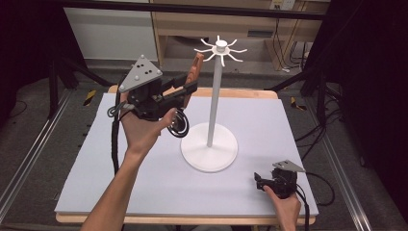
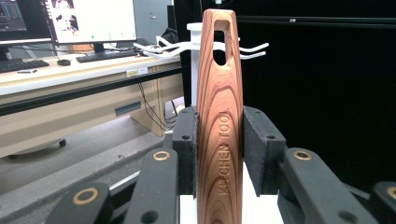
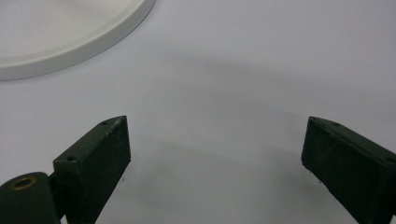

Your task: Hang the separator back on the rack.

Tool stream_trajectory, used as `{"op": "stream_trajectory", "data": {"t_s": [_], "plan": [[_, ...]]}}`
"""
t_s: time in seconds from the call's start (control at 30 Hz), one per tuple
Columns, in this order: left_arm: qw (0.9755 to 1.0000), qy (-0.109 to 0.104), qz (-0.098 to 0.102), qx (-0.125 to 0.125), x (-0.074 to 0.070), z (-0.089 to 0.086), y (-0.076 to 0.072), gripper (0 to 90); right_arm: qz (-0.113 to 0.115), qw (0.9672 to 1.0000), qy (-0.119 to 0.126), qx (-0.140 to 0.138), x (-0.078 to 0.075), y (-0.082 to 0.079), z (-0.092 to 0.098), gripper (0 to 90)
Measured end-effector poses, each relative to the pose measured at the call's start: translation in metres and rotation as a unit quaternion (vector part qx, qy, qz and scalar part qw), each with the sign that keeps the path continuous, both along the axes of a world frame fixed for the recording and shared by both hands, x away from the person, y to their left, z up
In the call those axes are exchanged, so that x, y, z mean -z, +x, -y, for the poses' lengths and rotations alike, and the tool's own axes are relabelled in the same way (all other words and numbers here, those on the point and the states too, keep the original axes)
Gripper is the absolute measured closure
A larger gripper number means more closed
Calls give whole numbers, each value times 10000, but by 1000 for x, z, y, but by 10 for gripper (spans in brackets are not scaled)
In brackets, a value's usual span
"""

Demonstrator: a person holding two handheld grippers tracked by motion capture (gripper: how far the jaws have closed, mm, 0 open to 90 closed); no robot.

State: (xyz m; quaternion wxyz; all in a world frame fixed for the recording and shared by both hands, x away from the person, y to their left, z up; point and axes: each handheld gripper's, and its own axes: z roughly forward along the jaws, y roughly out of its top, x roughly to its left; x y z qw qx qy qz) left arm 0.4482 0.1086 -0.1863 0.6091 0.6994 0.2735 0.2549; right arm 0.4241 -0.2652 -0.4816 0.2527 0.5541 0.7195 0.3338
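My left gripper (image 1: pixel 191 88) is raised over the table's left half, shut on a kitchen tool's wooden handle (image 1: pixel 195 68). In the left gripper view the handle (image 2: pixel 219 93) stands upright between the pads (image 2: pixel 187 140), its hanging slot near the top, level with the rack's hooks (image 2: pixel 254 49). A black wire coil (image 1: pixel 179 124) at the tool's lower end hangs by the person's palm. The white hook stand (image 1: pixel 216 82) rises from a round base (image 1: pixel 209 149) at the table's middle, with its hooks (image 1: pixel 220 48) on top. My right gripper (image 1: pixel 260 182) rests low at the front right, open and holding nothing (image 3: pixel 215 140).
A pale mat (image 1: pixel 269 125) covers the wooden table. The stand's base rim (image 3: pixel 70 51) lies just ahead of the right gripper. Black frame legs and cables (image 1: pixel 317 120) stand off the table's right side; desks with monitors (image 2: pixel 88 21) are behind.
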Motion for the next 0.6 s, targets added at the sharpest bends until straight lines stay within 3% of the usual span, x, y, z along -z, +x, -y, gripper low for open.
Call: {"op": "stream_trajectory", "data": {"t_s": [0.6], "plan": [[9999, 78, -100, -76, 3, 8, 14, 676, -15, 10000, -1, 2, 0, 0, 0, 86]]}}
